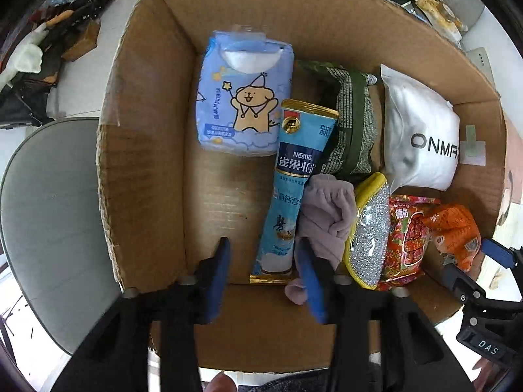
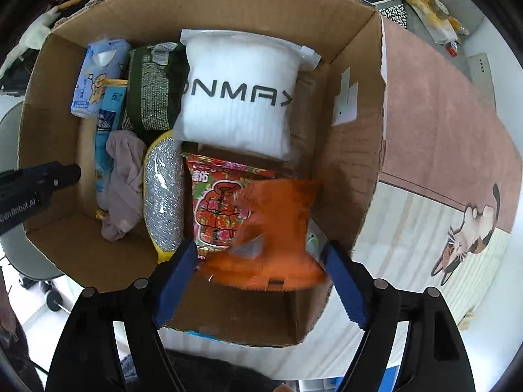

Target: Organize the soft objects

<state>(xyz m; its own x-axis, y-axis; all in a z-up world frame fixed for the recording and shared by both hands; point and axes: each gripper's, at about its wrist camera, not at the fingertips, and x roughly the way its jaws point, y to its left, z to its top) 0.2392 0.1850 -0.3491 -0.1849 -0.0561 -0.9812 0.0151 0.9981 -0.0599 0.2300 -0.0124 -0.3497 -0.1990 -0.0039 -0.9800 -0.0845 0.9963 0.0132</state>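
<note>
An open cardboard box (image 1: 143, 170) (image 2: 346, 176) holds soft items: a blue tissue pack (image 1: 243, 91) (image 2: 94, 78), a Nestle sachet (image 1: 294, 189), a green packet (image 1: 354, 124), a white ONMAX pouch (image 1: 421, 130) (image 2: 238, 94), a mauve cloth (image 1: 327, 219) (image 2: 126, 179), a silver scrubber (image 1: 369, 232) (image 2: 163, 196) and a red packet (image 1: 407, 235) (image 2: 219, 202). My left gripper (image 1: 264, 248) is open over the box's near edge, beside the sachet. My right gripper (image 2: 261, 254) is open; a blurred orange packet (image 2: 278, 232) (image 1: 452, 228) lies between its fingers, loose above the red packet.
A grey chair seat (image 1: 49, 215) stands left of the box. A pink and striped cat-print mat (image 2: 441, 150) lies under and right of the box. Clutter sits at the back left (image 1: 49, 42) and snack bags at the back right (image 2: 434, 16).
</note>
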